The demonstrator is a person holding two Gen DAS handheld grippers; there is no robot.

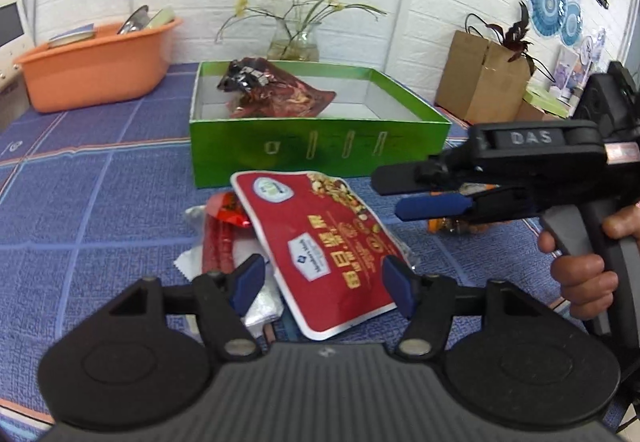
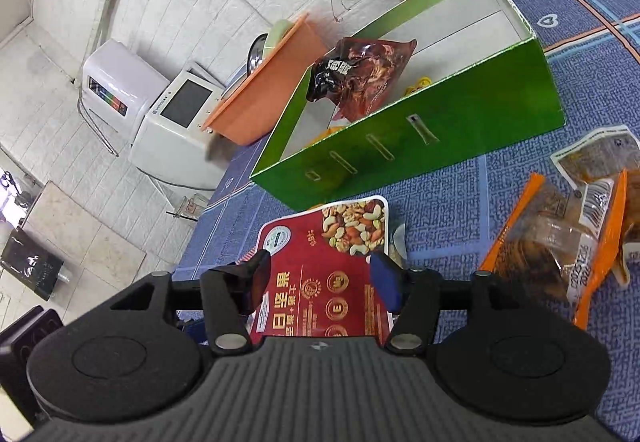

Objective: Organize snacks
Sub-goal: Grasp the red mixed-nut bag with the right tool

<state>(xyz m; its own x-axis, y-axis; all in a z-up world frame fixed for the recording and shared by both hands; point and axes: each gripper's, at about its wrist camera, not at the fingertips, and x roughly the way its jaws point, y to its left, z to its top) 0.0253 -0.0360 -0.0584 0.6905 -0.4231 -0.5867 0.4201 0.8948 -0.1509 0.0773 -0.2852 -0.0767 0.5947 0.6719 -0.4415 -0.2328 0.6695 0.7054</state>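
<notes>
The left gripper (image 1: 324, 284) stands open over the red nut packet (image 1: 320, 242), pads clear. The right gripper (image 2: 324, 282) is open too. At twelve o'clock sits the green box (image 1: 320, 149), holding a dark snack bag (image 1: 276, 89).

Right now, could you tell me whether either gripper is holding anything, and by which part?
Nothing is held: the left gripper and right gripper are open over the red nut packet.

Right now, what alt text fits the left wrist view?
Open left gripper hovers over a red nut packet lying on a blue checked tablecloth. Behind stands an open green box with one dark snack bag; the right gripper reaches in, open.
</notes>
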